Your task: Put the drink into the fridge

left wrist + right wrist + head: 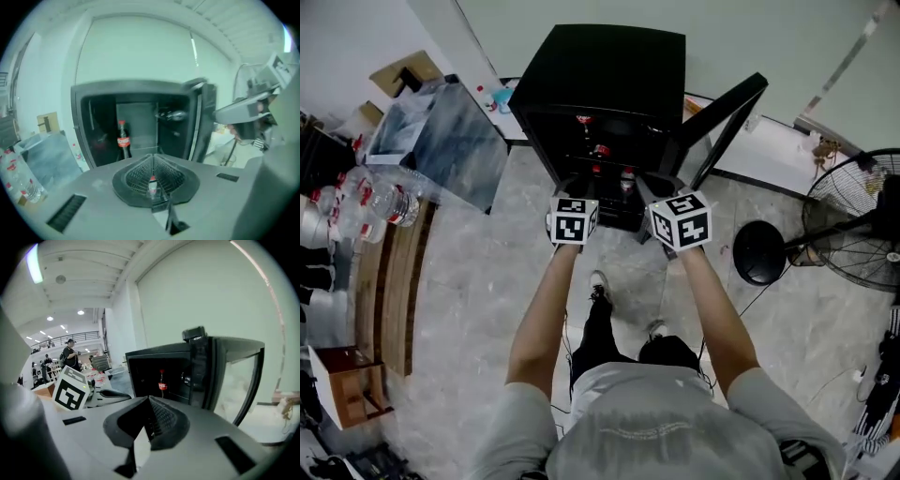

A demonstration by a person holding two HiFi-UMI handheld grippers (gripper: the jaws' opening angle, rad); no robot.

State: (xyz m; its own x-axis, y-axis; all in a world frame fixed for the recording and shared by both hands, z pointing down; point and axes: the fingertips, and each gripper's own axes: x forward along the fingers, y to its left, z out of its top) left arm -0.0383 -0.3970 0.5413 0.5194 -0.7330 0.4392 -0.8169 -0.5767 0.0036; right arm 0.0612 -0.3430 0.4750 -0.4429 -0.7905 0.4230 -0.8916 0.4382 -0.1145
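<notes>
Both closed, empty, I noted: left claw (152,163), right claw (149,405). Fridge (609,66) stood open, cola bottle (123,139) upright inside.

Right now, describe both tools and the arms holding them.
The left tool and right tool each have a smooth grey body with dark slots and black ribbed pads. Each carries a white cube with black square markers. The person wears a grey short-sleeved shirt.
</notes>
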